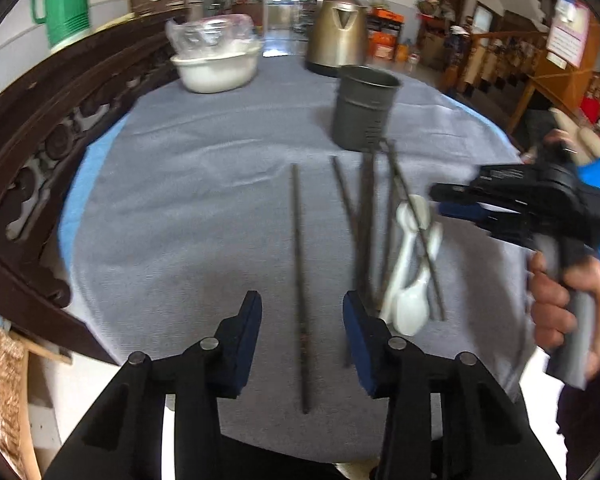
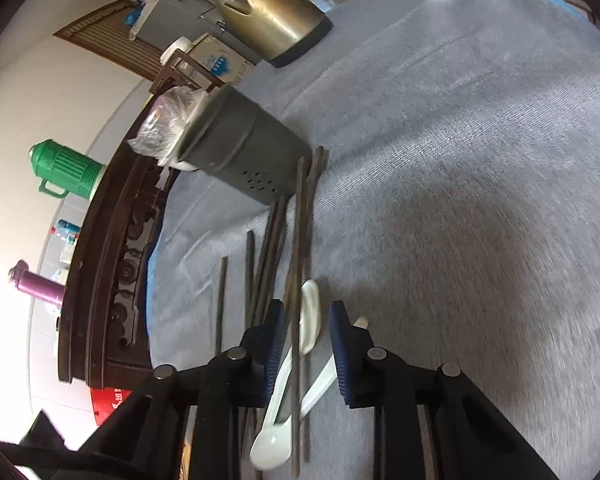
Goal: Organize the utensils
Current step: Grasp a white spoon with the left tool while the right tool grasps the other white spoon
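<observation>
A lone dark chopstick (image 1: 299,260) lies on the grey cloth and runs between the blue pads of my left gripper (image 1: 302,308). That gripper is open, its pads clear of the stick on both sides. To the right lies a loose bunch of dark chopsticks (image 1: 368,208) with white ceramic spoons (image 1: 410,272) among them. A grey perforated utensil cup (image 1: 364,108) stands upright behind them. My right gripper (image 2: 306,320) hangs low over this pile, open, with one chopstick (image 2: 298,280) and a white spoon (image 2: 310,312) between its fingers but not pinched. A hand holds it (image 1: 440,200).
A brass-coloured kettle (image 1: 338,32) and a white bowl (image 1: 216,64) holding a plastic bag stand at the far end of the cloth-covered table (image 1: 180,200). Dark carved wooden furniture (image 1: 40,152) borders the table on the left, with a green jug (image 1: 66,0) behind it.
</observation>
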The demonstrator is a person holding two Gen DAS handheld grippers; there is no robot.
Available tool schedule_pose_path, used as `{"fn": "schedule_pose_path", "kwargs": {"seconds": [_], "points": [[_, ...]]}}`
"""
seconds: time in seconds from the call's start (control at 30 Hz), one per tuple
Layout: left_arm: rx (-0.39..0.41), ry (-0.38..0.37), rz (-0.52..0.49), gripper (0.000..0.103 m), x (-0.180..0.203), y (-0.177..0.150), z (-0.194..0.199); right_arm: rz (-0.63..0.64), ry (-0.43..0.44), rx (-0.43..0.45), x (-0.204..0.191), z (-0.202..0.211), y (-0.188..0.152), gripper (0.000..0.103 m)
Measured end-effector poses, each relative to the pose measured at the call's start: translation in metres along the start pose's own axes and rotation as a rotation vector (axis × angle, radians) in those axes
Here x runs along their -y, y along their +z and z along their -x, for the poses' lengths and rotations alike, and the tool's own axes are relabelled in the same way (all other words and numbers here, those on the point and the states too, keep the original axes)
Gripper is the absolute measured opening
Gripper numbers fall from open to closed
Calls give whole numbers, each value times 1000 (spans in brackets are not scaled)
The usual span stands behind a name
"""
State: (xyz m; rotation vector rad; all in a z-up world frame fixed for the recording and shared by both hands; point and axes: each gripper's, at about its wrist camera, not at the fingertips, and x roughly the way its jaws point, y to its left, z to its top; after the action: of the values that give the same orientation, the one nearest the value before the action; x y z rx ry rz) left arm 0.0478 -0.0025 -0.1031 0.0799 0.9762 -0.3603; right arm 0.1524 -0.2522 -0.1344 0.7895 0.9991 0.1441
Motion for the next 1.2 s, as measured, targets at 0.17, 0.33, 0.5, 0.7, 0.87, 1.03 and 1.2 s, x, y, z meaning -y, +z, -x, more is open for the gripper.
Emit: {"fn": "schedule_pose_path", "kwargs": {"seconds": [0.17, 0.33, 0.5, 0.7, 0.87, 1.03, 1.2], "points": [[-69, -179, -19, 44, 12, -2, -5, -7, 27, -39, 4, -22, 6, 11], [-135, -289, -50, 25, 32, -5, -14, 41, -19, -9, 0, -23, 4, 4], [-215, -359, -26, 18, 43, -9, -35, 33, -16, 41, 10, -8, 6, 3], [-266, -335, 22, 18, 47, -4, -62, 39, 27, 105, 19, 19, 4, 7], [-312, -360, 109, 20, 39, 1, -76, 9, 90, 128, 32, 31, -3, 8], [-313, -397, 187, 34, 29, 3, -81, 1, 131, 121, 37, 23, -11, 8], [-299, -421, 261, 37, 20, 2, -80, 49, 180, 135, 34, 18, -19, 8]]}}
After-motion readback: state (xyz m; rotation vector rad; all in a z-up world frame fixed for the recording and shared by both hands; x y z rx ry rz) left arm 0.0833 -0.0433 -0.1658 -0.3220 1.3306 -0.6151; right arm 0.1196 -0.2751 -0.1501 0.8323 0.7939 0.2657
